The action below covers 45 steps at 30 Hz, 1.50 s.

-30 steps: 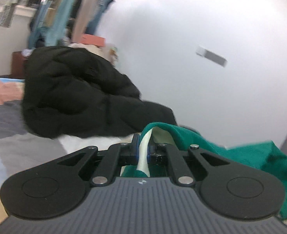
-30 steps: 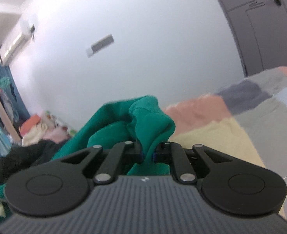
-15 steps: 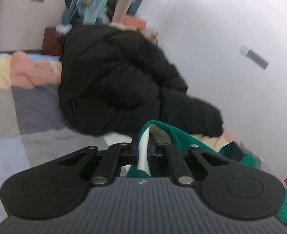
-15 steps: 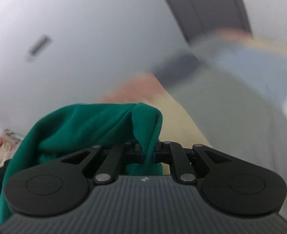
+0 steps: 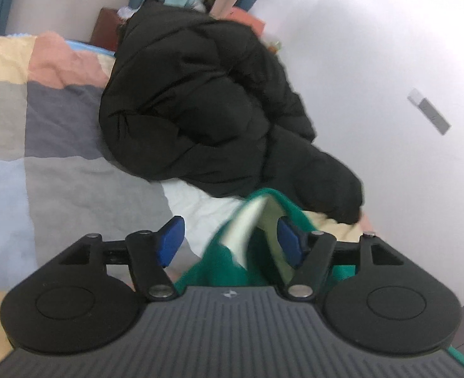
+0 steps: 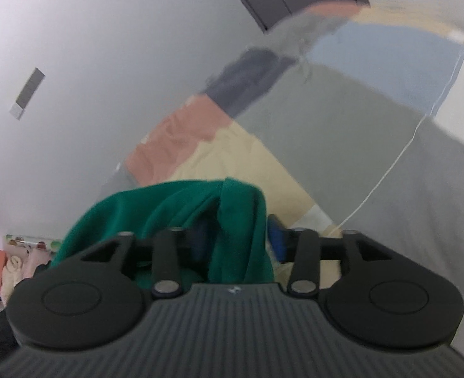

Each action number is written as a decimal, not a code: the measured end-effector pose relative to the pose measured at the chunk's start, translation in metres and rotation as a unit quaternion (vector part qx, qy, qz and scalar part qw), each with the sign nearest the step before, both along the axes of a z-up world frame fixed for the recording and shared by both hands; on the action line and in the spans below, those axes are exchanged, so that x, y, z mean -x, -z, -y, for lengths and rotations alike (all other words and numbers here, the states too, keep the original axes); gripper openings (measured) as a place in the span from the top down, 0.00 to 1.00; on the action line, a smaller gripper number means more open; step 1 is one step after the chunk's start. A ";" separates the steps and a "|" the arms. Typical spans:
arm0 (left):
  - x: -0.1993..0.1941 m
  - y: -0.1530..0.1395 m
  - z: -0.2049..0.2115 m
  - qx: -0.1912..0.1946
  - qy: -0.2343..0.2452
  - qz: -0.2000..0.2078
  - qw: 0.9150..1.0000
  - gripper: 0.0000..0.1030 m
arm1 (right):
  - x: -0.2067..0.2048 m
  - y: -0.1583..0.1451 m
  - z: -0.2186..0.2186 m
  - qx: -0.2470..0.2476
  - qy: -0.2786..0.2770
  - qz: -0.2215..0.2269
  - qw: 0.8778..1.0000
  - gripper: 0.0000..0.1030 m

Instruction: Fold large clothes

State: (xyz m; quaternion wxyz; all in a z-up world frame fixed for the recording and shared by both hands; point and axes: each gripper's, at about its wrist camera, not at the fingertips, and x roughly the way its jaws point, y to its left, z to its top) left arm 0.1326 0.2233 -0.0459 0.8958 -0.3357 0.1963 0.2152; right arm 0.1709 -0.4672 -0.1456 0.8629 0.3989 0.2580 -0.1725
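Bed (image 5: 59, 163), covered by a patchwork quilt: soft, slightly wrinkled blocks of grey, pale blue, cream, salmon and slate. It fills the lower left of the left wrist view and the right half of the right wrist view, running up to a smooth white wall (image 6: 106, 63).

Black puffer coat (image 5: 200, 110): bulky, quilted in rounded lobes, matte, heaped on the bed against the wall, just beyond the green piece.

Green garment (image 6: 184, 208): knit or fleece-like, soft folds, with a pale cream inner face showing in the left wrist view (image 5: 247, 226). It lies bunched on the bed between both tools, its edge blurred.

Left tongs (image 5: 230, 241): jaws have just been opening, blue pads now spread apart; the green cloth sits loose between them, near the right pad, not pinched. Released.

Right tongs (image 6: 238, 239): jaws likewise just opening; a green fold drapes in the gap, pads apart. Released.

Small grey rectangular plate (image 5: 428, 115) on the wall.
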 end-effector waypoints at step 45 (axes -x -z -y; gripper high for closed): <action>-0.053 0.000 0.123 0.194 0.313 0.195 0.909 0.92 | -0.051 0.040 -0.019 -0.219 -0.146 0.118 0.957 0.82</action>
